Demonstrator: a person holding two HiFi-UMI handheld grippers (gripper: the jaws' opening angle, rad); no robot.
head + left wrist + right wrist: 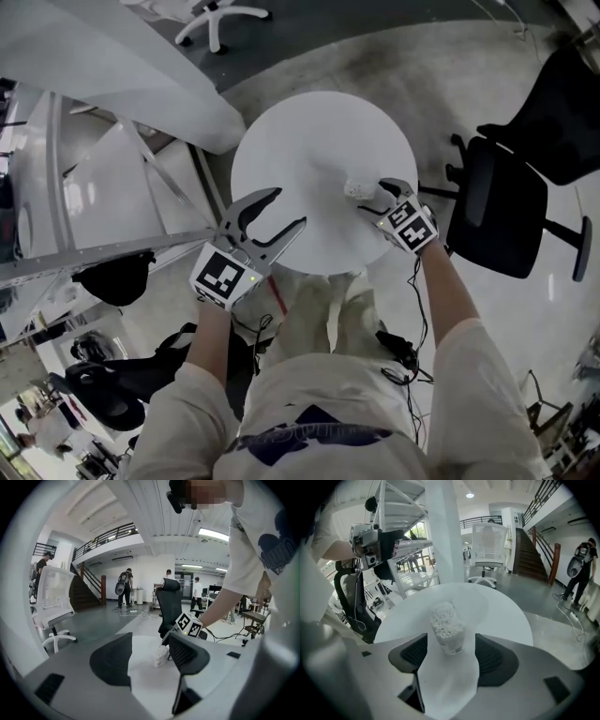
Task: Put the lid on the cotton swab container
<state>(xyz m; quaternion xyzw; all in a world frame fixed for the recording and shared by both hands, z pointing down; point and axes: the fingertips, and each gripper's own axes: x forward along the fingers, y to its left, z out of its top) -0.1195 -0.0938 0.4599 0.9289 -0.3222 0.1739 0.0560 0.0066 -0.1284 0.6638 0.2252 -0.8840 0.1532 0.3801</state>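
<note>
The cotton swab container [354, 187] is a small clear tub packed with white swabs, upright on the round white table [319, 131] toward its right side. My right gripper [373, 195] is open around it. In the right gripper view the container [447, 629] stands between the two jaws with a gap on each side. Whether a clear lid covers it I cannot tell, and no separate lid shows. My left gripper [289, 208] hovers open over the table's near left edge, holding nothing. From the left gripper [150, 641] view the container [161, 655] lies ahead, beyond the jaws.
A black office chair [506, 206] stands close to the table's right. A white metal frame [112, 187] and a slanted white panel [122, 66] crowd the left. A white chair base [220, 17] is beyond the table. Several people [124, 588] stand far off.
</note>
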